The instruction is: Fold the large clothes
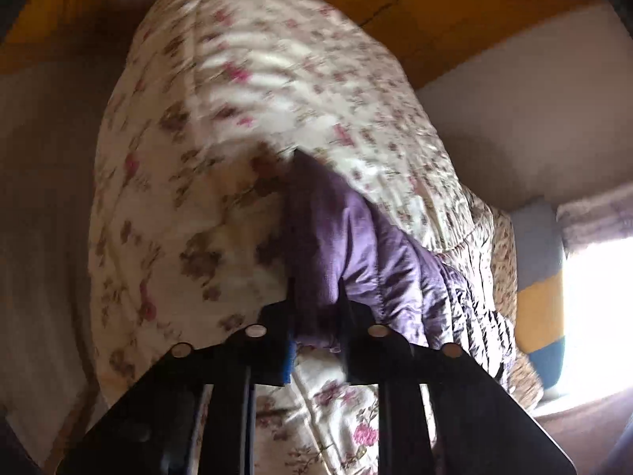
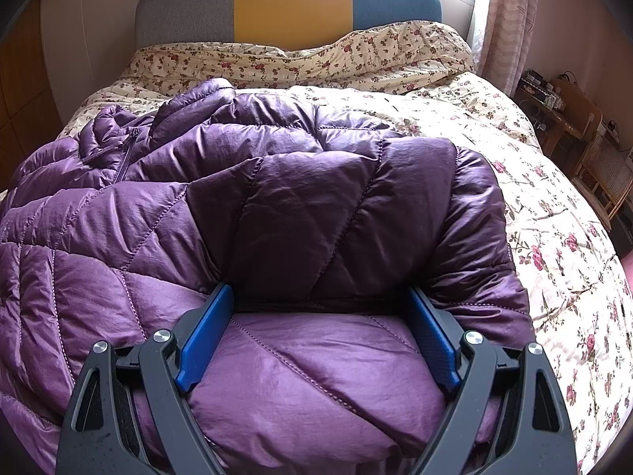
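Item: purple quilted jacket [image 2: 277, 206], lying on the bed [image 2: 554, 237] over a floral quilt [image 2: 455, 99], collar and zip away toward the headboard [image 2: 292, 8]. My right gripper [image 2: 316, 316] is spread wide, its blue pads [image 2: 205, 332] either side of a puffy fold directly ahead and below; whether they press the fabric I cannot tell. My left gripper [image 1: 316, 308] is pressed nearly together, pinching a bunched edge of the jacket [image 1: 356, 237] just ahead of its tips; that view is blurred. To do this step well, I judge I should hold the right side steady as an anchor, carry the pinched edge across low and taut, and lay it flat before letting go, since slick padded fabric tends to spring back. Labels, brands, writing: none legible in either view.
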